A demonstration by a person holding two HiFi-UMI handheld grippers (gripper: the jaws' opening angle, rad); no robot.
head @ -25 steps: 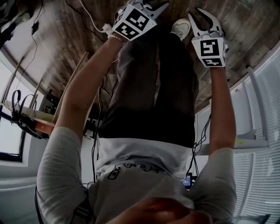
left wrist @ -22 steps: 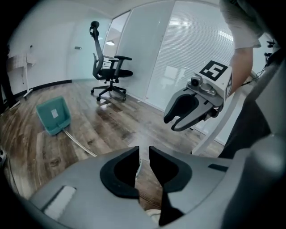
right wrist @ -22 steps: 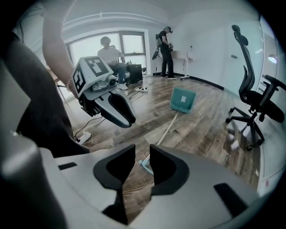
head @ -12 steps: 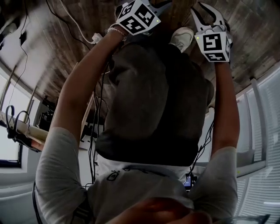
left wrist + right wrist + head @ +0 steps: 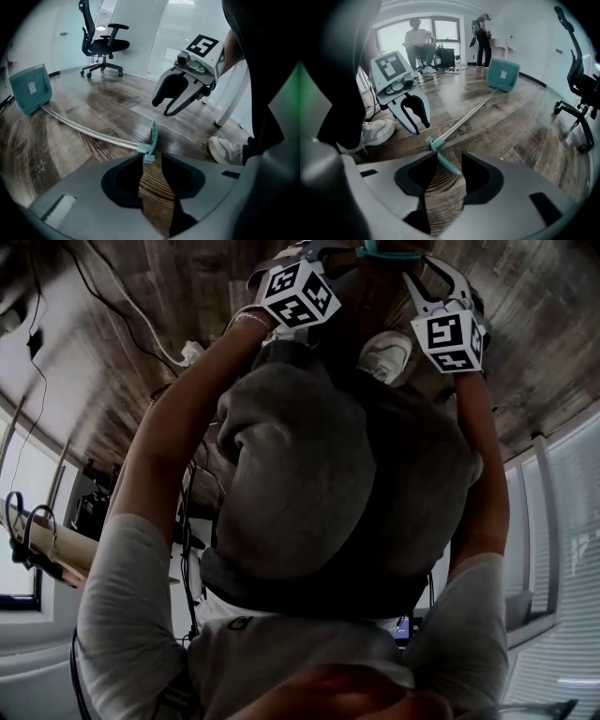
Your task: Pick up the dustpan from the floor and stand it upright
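Observation:
The dustpan lies flat on the wooden floor: a teal pan (image 5: 30,89) (image 5: 502,74), a long silver pole (image 5: 89,131) (image 5: 468,115) and a teal grip (image 5: 151,143) (image 5: 443,157) (image 5: 389,251) at the near end. Both grippers hang low over that grip, one from each side. My left gripper (image 5: 152,164) (image 5: 415,119) (image 5: 323,251) has its jaws opening, and the grip lies just ahead of their tips. The jaws of my right gripper (image 5: 449,164) (image 5: 176,101) (image 5: 427,266) are opening too. The grip's end reaches between their tips, and the pads do not press on it.
A white shoe (image 5: 225,150) (image 5: 377,131) (image 5: 384,352) stands close beside the grip. A black office chair (image 5: 101,42) (image 5: 576,84) is beyond the pan. Two people (image 5: 417,37) are at the far window. A white table leg (image 5: 229,103) rises near the shoe. Cables (image 5: 141,324) trail on the floor.
Both grippers have sunk toward the floor and their jaws have spread. The person has crouched, so the knees now fill the head view. The teal grip has come into sight there.

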